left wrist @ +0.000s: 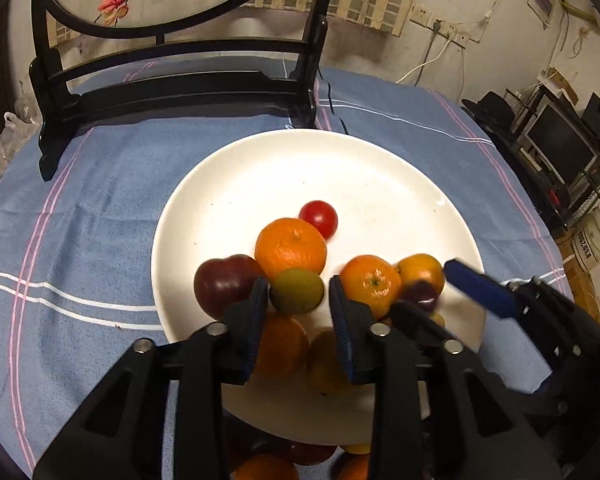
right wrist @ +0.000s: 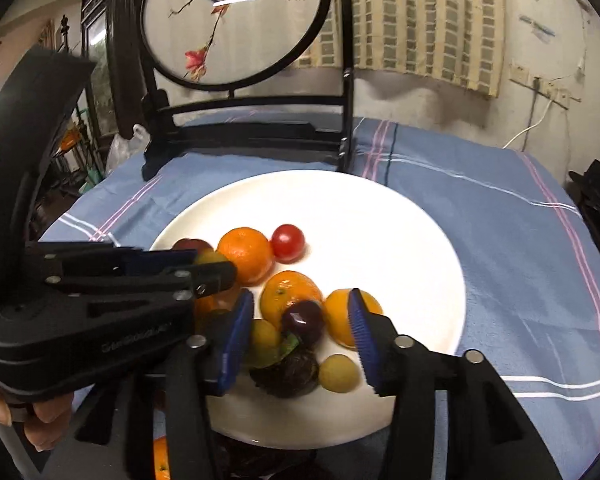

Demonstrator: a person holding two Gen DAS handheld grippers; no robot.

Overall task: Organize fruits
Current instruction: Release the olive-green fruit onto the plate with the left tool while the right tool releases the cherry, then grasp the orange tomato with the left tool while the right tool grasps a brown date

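Spread blue fingers point(left wrist: 260, 320) of the left gripper point(left wrist: 298, 316) flank a green fruit point(left wrist: 297, 291); the right gripper point(right wrist: 300, 344), also spread, straddles a purple fruit point(right wrist: 302, 319). Fruits crowd the white plate point(left wrist: 380, 184) on the blue-clothed worktop point(left wrist: 80, 220). Faint, unreadable lettering marks the left gripper's body; a round embroidered screen point(right wrist: 236, 20) carries small characters.

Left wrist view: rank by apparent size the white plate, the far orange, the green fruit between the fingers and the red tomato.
1. White plate
2. Far orange
3. Green fruit, though it is nearer the camera
4. Red tomato

Blue striped tablecloth point(left wrist: 100, 200); black-framed embroidered round screen point(right wrist: 236, 20) at table's far side; curtain point(right wrist: 420, 20) behind.
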